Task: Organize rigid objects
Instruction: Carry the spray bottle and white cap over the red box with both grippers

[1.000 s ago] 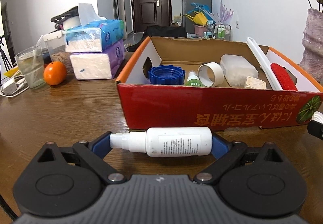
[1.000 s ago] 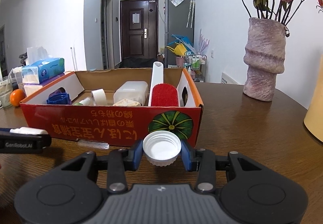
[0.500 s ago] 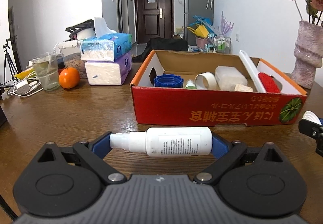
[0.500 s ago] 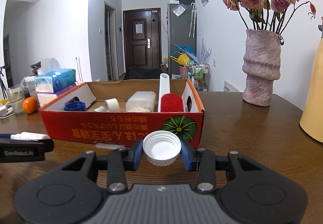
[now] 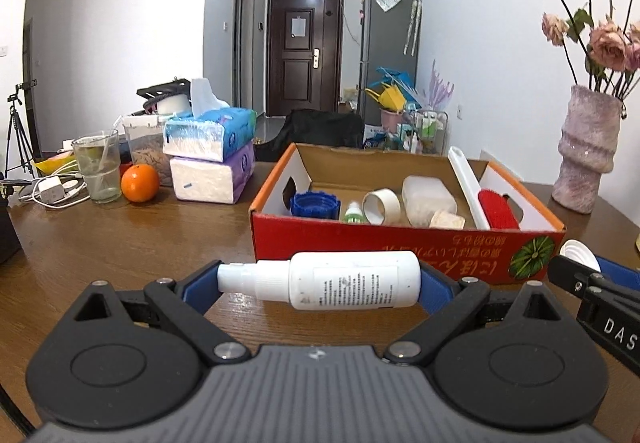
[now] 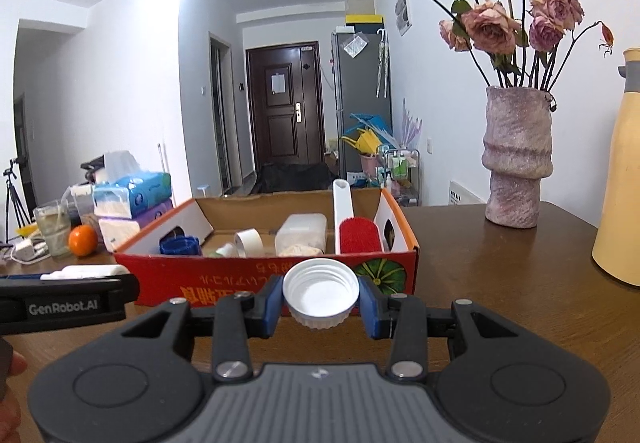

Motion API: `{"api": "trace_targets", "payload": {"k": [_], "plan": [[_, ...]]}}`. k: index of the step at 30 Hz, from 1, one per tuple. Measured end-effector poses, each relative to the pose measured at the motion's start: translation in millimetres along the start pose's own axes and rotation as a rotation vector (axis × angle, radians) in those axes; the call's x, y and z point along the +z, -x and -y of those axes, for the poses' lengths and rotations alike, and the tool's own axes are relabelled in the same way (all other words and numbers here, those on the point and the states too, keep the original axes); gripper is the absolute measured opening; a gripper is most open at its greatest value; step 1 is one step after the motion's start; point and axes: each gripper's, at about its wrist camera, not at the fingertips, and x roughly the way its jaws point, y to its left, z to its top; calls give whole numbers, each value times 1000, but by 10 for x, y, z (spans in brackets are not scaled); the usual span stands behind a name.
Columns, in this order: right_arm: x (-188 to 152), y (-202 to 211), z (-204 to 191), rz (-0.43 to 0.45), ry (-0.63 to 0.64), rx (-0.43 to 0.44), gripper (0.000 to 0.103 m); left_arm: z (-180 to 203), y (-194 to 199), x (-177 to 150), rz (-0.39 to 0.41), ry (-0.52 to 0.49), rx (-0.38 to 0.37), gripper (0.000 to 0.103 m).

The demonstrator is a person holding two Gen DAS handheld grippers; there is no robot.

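White cap [image 6: 321, 292] between closed jaws

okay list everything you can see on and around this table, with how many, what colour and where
cardboard box: 1, red, table centre
blue cap: 1, blue, in box, left
tape roll: 1, cream, in box, middle
plastic container: 1, translucent, in box
brush: 1, red and white, in box, right
tissue packs: 2, blue over purple, left of box
orange: 1, orange, beside tissue packs
glass: 1, clear, left of orange
vase: 1, pink, right of box
spray bottle: 1, white, in left gripper
bottle cap: 1, white, in right gripper
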Motion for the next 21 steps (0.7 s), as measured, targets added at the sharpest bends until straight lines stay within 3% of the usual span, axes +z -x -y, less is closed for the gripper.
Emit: {"api": "trace_targets", "payload": {"k": [10, 21], "plan": [[139, -99, -6, 56, -49, -18, 39, 3, -41, 239, 48, 28, 37, 99], [293, -445, -19, 91, -49, -22, 39, 91, -357, 490, 74, 49, 35, 99]]}}
